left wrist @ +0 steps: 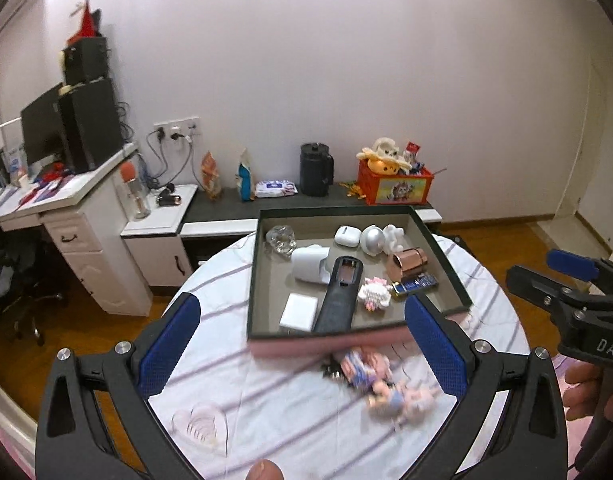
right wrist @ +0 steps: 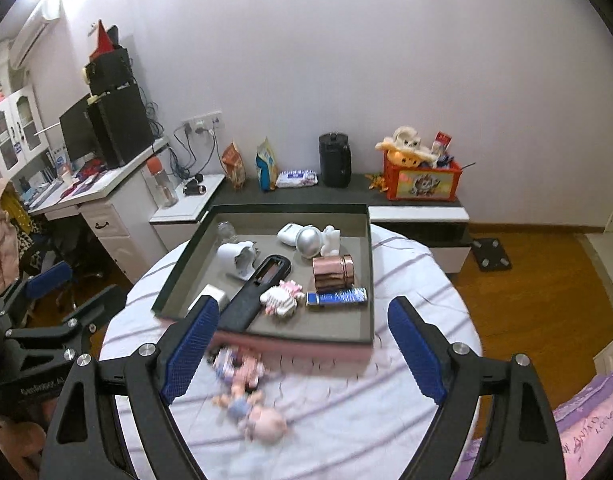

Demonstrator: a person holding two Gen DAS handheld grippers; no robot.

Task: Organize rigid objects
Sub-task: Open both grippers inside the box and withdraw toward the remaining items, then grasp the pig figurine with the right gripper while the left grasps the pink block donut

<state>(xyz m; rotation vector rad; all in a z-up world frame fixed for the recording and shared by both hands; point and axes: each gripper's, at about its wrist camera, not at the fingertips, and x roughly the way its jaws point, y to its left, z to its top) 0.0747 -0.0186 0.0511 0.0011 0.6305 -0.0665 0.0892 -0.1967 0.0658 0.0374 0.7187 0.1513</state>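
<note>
Both grippers hang above the round tabletop (left wrist: 290,412) with nothing in them: the left gripper (left wrist: 302,344) has its blue pads spread wide, and the right gripper (right wrist: 302,352) stands apart too, empty. That fits a pause between picks, each pulled back high enough to see the whole tray (right wrist: 370,280).

The tray sits at the far side of the tabletop and already carries most of the rigid things: a black remote (right wrist: 258,292) lying diagonally with its battery bay open, a copper cylinder (right wrist: 332,273), a blue tube (right wrist: 338,298), a silver ball (right wrist: 309,242), white cases and a clear glass piece in the back corner. Two small dolls (right wrist: 246,396) lie outside it on the cloth, just before the tray's pink front wall, blurred; they are likely what is left to collect.

Free floor in the tray is scarce: the remote splits it, so the front right strip looks the easiest spot
</note>
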